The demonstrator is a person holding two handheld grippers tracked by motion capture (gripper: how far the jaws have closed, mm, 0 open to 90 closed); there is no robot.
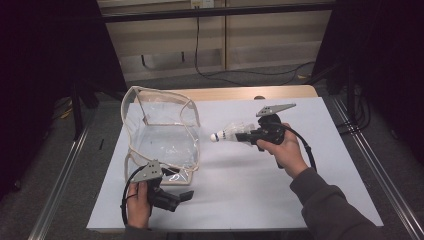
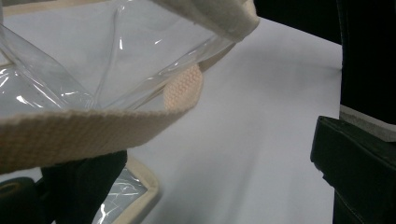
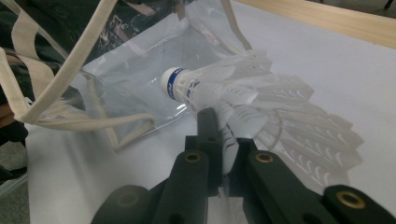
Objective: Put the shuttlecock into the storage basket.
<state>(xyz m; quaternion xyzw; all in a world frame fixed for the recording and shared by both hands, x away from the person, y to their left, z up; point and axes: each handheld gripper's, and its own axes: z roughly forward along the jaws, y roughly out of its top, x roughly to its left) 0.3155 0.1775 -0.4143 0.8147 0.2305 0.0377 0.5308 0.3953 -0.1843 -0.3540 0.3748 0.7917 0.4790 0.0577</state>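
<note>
Right gripper view: the right gripper (image 3: 224, 149) is clamped on the shuttlecock's (image 3: 243, 100) feathers, beside the clear bag (image 3: 140, 60).

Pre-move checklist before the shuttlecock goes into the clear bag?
1. Right claw shut on the shuttlecock by its feathers: ok.
2. Cork end faces the clear bag: ok.
3. Bag mouth stands open on top: ok.
4. Left claw gripping the bag: not ok; its jaws stand apart by the strap.
5. Shuttlecock over the opening: not ok, it is beside the bag.
6. Bag steady on the table: cannot tell.
</note>
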